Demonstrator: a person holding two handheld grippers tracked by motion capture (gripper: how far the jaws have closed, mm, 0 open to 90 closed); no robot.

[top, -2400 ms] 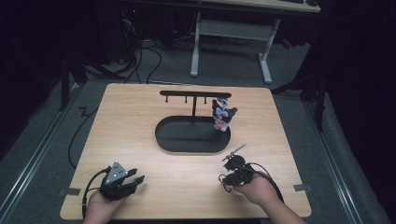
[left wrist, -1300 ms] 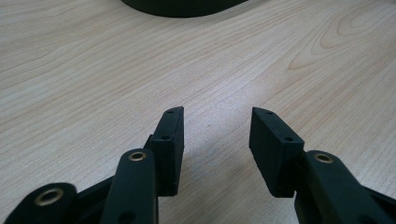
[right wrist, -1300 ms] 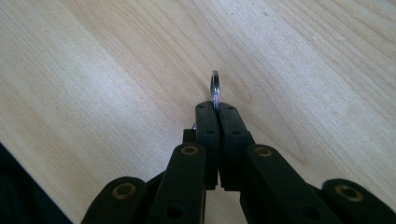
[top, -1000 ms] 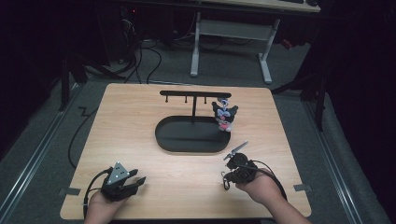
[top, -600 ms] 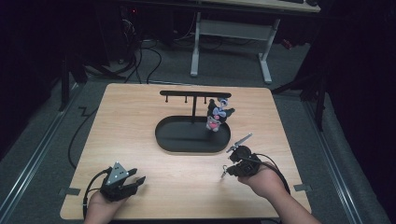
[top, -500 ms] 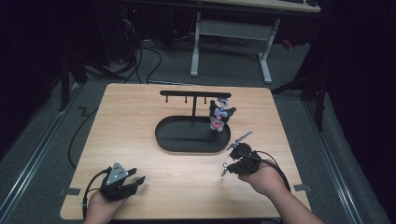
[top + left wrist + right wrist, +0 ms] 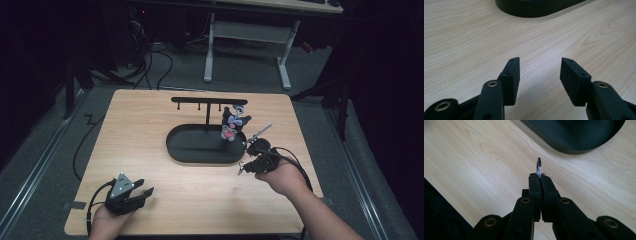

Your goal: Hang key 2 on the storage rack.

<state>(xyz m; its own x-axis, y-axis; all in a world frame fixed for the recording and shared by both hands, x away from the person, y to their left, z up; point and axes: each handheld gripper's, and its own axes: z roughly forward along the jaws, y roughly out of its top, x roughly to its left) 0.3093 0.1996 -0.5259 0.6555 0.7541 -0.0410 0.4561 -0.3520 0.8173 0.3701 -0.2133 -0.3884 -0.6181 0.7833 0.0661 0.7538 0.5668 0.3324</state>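
The left gripper (image 7: 134, 194) rests near the table's (image 7: 165, 200) front edge, well short of the black oval tray (image 7: 200, 149), its jaws spread with nothing between them. Just off the tray's right end, the right gripper (image 7: 539, 177) is clamped on a small metal key ring (image 7: 538, 167), which stands edge-on above its tips. Beyond it a charm keychain (image 7: 231, 125) hangs from the right end of the hook rack (image 7: 209, 101) that rises out of the tray. Judging from this, one item is already hung and the ring is not yet hooked; the bar's other pegs look free.
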